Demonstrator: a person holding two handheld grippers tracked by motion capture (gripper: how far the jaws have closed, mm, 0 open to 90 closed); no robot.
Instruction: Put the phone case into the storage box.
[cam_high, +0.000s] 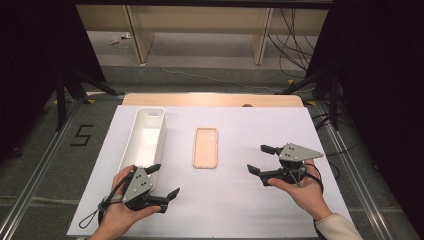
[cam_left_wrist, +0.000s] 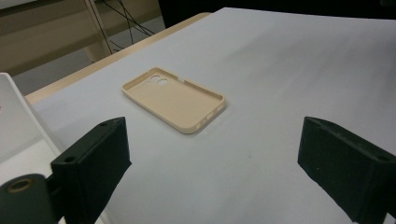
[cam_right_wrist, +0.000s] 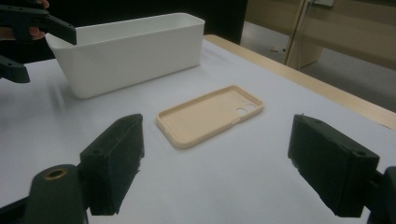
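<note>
High view, near edge: left gripper (cam_high: 165, 181), held in a hand (cam_high: 117, 212) at the near left, jaws spread wide and empty, just beside the near end of the bin. Right gripper (cam_high: 260, 159), held in the other hand (cam_high: 300, 192) at the near right, jaws likewise spread and empty, aimed left toward the case.

Middle of table: one phone case (cam_high: 205, 147), beige, lying flat with its hollow side up and camera cut-out at the far end, between the two grippers and apart from both. Left of it, one white bin (cam_high: 161, 131), long and narrow, upright, nothing seen inside it.

Progress, as judged: work not begun. Case untouched; likely it is to be picked up and set in the bin, so grasp, carry and release all remain.

Surface: white sheet (cam_high: 260, 200) over a wooden table (cam_high: 210, 100), whose edge shows at the far side.

Room, far: grey floor, a taped numeral at the left, tripod legs, loose cables, pale wooden furniture legs.
</note>
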